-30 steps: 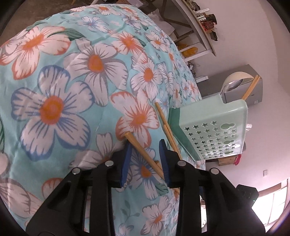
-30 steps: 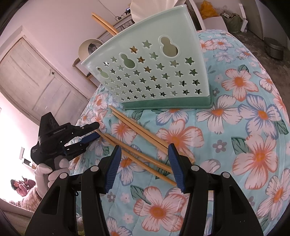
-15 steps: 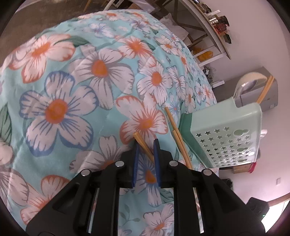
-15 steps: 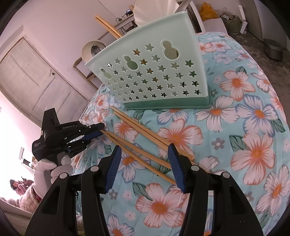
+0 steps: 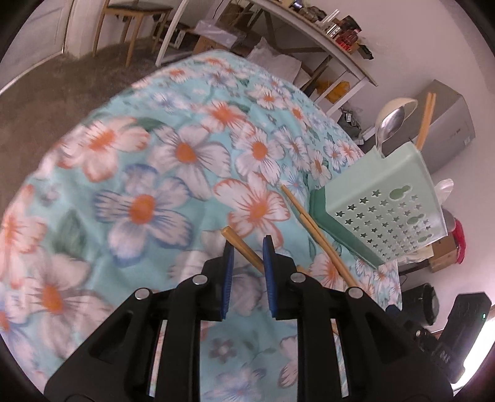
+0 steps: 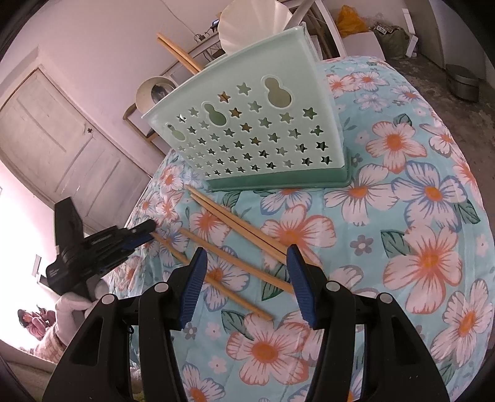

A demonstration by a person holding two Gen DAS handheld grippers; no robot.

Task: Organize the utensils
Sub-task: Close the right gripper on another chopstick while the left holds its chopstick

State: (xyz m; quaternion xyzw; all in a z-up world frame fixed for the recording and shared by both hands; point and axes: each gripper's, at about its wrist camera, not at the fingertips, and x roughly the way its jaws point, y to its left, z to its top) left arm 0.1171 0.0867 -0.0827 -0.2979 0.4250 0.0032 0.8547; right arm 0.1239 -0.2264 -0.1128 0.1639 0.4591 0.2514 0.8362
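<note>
The left gripper (image 5: 246, 251) has its jaws nearly shut on one wooden chopstick (image 5: 242, 245) at lower centre of the left wrist view, gripped near its end. The right gripper (image 6: 245, 269) hangs half open and empty above three loose chopsticks (image 6: 239, 227) on the floral cloth (image 6: 427, 191). The mint utensil holder (image 6: 247, 130) stands at upper centre. Judging by the end grip, the stick should lift slowly, tipped upright before the holder's rim.

Setting: lived-in home room. Evidence: surface under a floral tablecloth (image 5: 148, 173); wooden chair (image 5: 130, 18) on grey carpet (image 5: 46, 92); cluttered wall shelf (image 5: 324, 34) with jars; panelled white door (image 6: 58, 148); cardboard boxes (image 5: 442, 253) stacked along the wall.
</note>
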